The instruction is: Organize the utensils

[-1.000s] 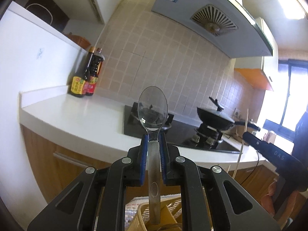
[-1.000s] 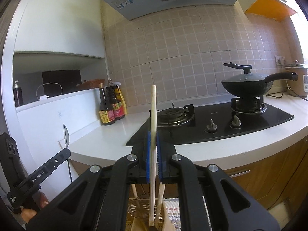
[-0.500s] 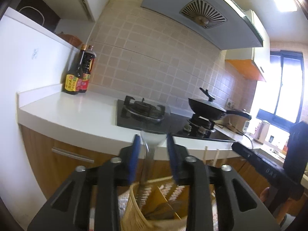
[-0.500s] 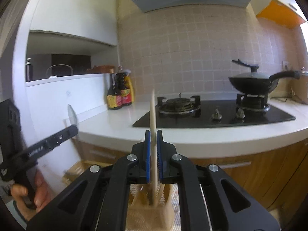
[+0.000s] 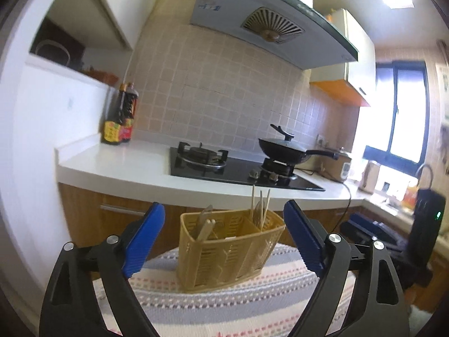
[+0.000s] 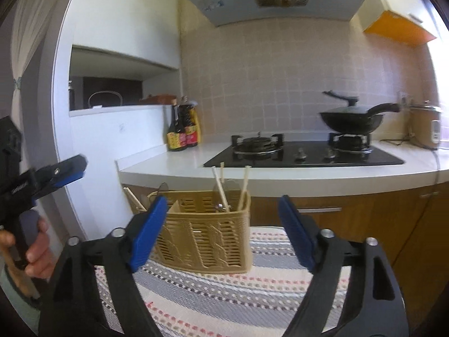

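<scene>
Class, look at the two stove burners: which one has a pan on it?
The right-hand burner, nearer the rice cooker, carries the lidded black wok; the left burner is bare.

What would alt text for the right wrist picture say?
An open, empty right gripper faces a tan utensil basket holding chopsticks, standing on a striped cloth. Behind is a kitchen counter with a black wok.

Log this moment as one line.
left gripper: open, holding nothing | right gripper: open, holding nothing | chopsticks: upright in yellow basket | basket: on striped cloth
</scene>
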`<state>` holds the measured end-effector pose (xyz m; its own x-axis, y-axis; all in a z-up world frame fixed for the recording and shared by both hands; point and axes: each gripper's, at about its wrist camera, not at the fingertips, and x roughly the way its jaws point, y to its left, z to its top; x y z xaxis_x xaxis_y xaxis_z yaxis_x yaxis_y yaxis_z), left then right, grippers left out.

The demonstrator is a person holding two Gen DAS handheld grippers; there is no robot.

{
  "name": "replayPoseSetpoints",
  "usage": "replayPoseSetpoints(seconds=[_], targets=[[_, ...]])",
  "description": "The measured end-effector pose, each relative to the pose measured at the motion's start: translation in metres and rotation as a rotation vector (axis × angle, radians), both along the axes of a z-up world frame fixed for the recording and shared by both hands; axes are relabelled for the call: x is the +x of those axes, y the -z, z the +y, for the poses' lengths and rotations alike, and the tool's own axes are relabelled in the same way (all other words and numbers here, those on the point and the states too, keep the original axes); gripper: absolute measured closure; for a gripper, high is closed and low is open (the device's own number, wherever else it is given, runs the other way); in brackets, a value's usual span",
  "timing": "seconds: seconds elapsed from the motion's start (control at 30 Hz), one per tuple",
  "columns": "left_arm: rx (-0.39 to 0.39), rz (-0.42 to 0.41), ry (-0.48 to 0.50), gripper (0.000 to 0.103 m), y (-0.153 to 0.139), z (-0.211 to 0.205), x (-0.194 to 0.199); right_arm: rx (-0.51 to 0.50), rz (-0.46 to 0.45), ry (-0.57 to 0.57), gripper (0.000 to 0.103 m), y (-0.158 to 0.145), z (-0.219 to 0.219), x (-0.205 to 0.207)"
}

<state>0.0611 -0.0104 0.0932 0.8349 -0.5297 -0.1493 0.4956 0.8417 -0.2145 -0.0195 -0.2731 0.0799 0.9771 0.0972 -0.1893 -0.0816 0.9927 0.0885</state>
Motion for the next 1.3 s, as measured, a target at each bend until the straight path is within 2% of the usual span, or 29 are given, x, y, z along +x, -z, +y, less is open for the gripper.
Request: replayPoseSetpoints(seconds=[0.17,0.33,0.53,0.73,0.93,1.17,1.3], targets=[[0.015,-0.047,-0.152,0.008,0.016,-0.008,-0.030,0.014,-0.004,0.090,0.019,0.013,-0.008,-0.019],[0.027,-0.071,-0.280,0.008,0.045,-0.023,-0.037,0.029,-0.018,0.174,0.019,0.035,-0.020,-0.030],[0.092,-0.118,-0.394,0.008,0.066,-0.044,-0.040,0.006,0.001,0.211,0.017,0.053,-0.027,-0.024],[0.141,-0.093,-0.375,0.008,0.079,-0.054,-0.040,-0.015,0.031,0.216,0.017,0.060,-0.024,-0.022],[0.190,-0.070,-0.335,0.008,0.088,-0.061,-0.038,-0.088,0.034,0.225,0.016,0.064,-0.007,-0.021],[0.201,-0.043,-0.337,0.008,0.093,-0.061,-0.032,-0.127,0.043,0.243,0.016,0.068,-0.001,-0.019],[0.240,-0.042,-0.344,0.008,0.096,-0.066,-0.029,-0.135,0.053,0.242,0.016,0.070,0.000,-0.016]])
